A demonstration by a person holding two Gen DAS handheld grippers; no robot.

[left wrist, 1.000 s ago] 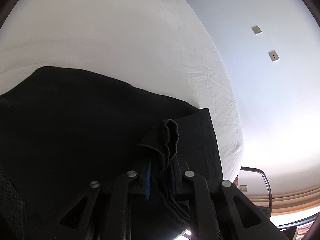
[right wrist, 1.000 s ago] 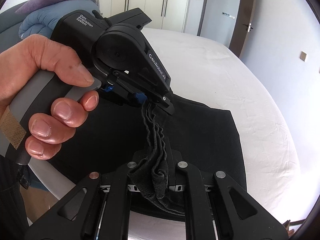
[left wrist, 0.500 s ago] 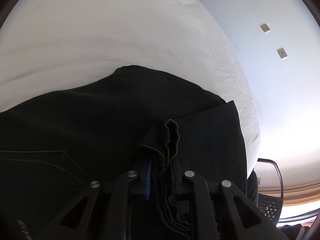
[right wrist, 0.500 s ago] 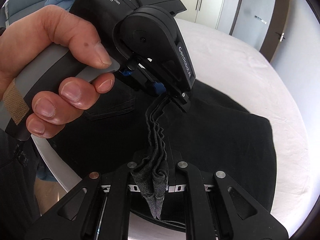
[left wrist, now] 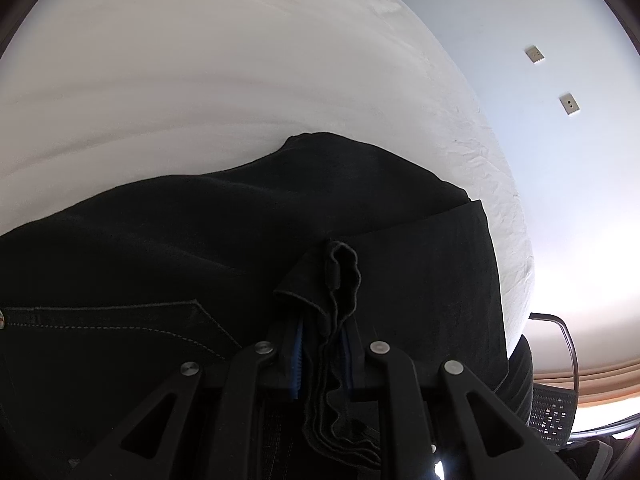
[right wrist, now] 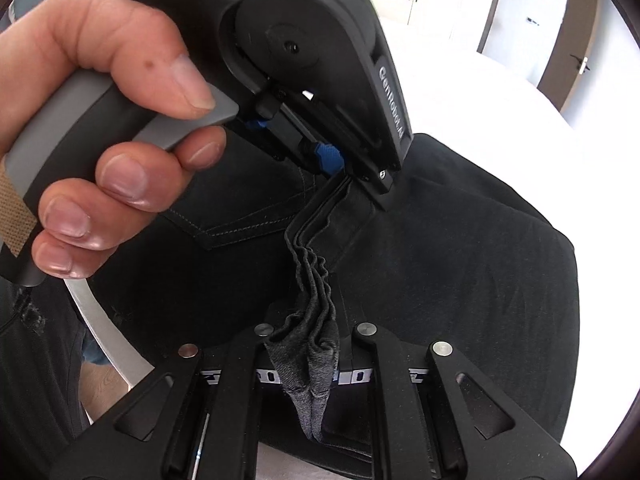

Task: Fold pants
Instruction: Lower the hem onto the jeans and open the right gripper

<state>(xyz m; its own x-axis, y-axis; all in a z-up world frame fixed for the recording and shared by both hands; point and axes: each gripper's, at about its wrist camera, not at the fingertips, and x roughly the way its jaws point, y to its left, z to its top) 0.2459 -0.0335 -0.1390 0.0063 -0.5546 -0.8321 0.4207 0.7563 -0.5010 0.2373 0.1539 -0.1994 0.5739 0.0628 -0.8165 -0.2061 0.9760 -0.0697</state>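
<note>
Black pants (left wrist: 168,264) lie folded over on a white bed (left wrist: 240,80); a stitched back pocket (left wrist: 120,320) shows at the left. My left gripper (left wrist: 325,320) is shut on a bunched stack of the pants' hem layers, just above the fabric. In the right wrist view the pants (right wrist: 460,264) spread below, and my right gripper (right wrist: 310,332) is shut on the same bunched hem edge. The left gripper (right wrist: 352,178), held by a person's hand (right wrist: 100,128), clamps that edge a short way ahead of the right one.
The bed's right edge (left wrist: 516,240) drops off toward a pale wall with two wall plates (left wrist: 568,104). A chair (left wrist: 560,360) stands past the bed's corner. Wardrobe doors and a brown door (right wrist: 568,40) are beyond the bed. A person's dark clothing (right wrist: 32,360) is at the left.
Both grippers came down toward the bed with the hem still clamped. More of the pants, including the back pocket, now lies under the left gripper. The left gripper looms closer in the right view.
</note>
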